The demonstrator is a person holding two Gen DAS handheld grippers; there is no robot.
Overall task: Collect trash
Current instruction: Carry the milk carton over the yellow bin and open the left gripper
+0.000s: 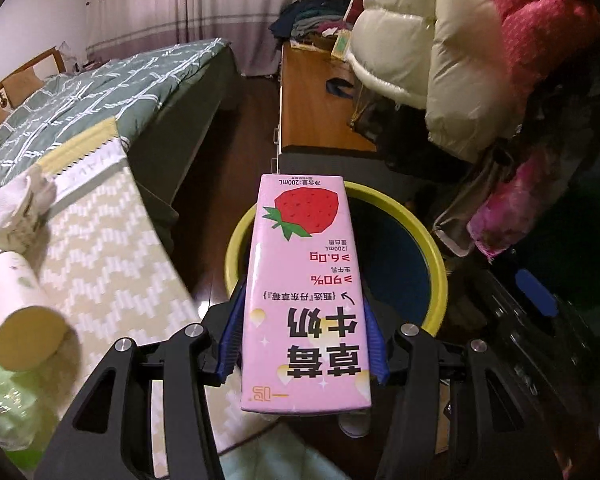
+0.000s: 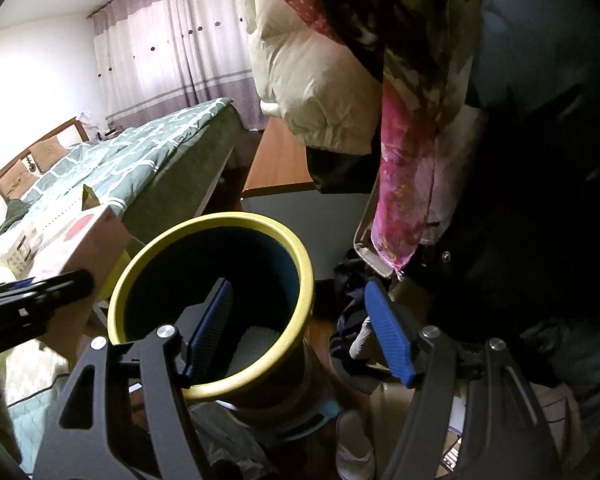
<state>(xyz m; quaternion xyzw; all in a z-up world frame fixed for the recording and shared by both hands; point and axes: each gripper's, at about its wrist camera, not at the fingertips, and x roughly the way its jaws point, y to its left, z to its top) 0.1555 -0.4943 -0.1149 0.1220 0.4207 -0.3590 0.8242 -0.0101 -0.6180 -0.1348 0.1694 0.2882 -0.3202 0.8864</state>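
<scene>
My left gripper (image 1: 303, 294) is shut on a pink strawberry milk carton (image 1: 306, 280), its blue pads pressing both long sides. The carton hangs just above the near rim of a yellow-rimmed, dark blue trash bin (image 1: 436, 264) on the floor. In the right wrist view the same bin (image 2: 204, 224) fills the middle, with something white (image 2: 256, 344) lying at its bottom. My right gripper (image 2: 300, 286) stands open over the bin's right rim, one finger over the mouth and one outside it, holding nothing. The carton (image 2: 72, 248) and the left gripper's black frame (image 2: 40, 292) enter from the left.
A table with a pale zigzag cloth (image 1: 112, 248) at the left carries a crumpled tissue (image 1: 16, 208) and a paper tube (image 1: 20, 312). Behind are a green-quilted bed (image 1: 100, 96) and a wooden cabinet (image 1: 312, 108). Puffy jackets and scarves (image 1: 460, 60) hang close at the right.
</scene>
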